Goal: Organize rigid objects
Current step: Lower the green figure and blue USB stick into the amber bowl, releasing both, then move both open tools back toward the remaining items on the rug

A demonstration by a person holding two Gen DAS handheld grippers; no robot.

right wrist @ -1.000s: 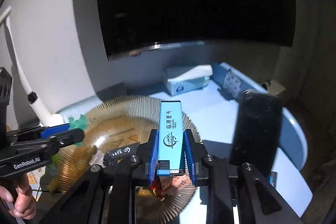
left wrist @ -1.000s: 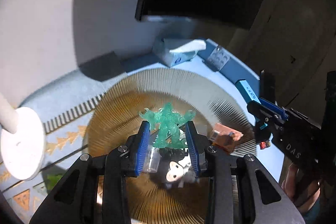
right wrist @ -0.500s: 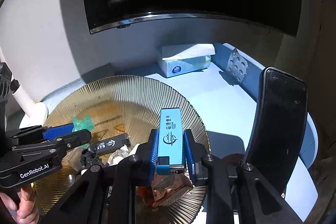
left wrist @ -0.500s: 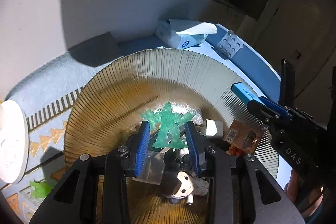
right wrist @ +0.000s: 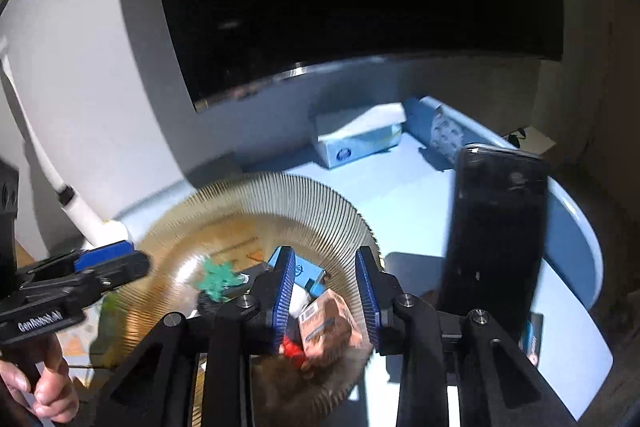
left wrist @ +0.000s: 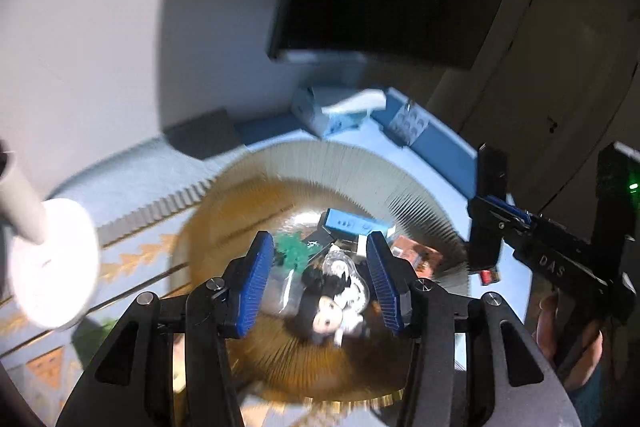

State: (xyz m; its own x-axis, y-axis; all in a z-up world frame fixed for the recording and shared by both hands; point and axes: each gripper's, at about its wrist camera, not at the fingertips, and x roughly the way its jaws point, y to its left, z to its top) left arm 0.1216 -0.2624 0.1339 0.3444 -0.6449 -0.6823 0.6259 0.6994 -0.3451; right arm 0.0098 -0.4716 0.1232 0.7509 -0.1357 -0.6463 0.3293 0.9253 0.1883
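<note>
Hovering over the ribbed amber plate [left wrist: 344, 163], the left gripper [left wrist: 320, 279] has just been opening, its blue pads clear of the green figure [left wrist: 294, 249] and doll [left wrist: 330, 307] lying on the plate between them. The right gripper [right wrist: 326, 299] has likewise just been parting and holds nothing; the blue box [right wrist: 304, 273] it carried lies on the plate beside a brown carton [right wrist: 326, 323]. A tissue box [right wrist: 358, 139] sits far back on the worktop [right wrist: 404, 199].

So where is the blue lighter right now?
The blue lighter lies on the ribbed amber plate, toward its far side in the left wrist view, beside the green figure; neither gripper holds it.
</note>
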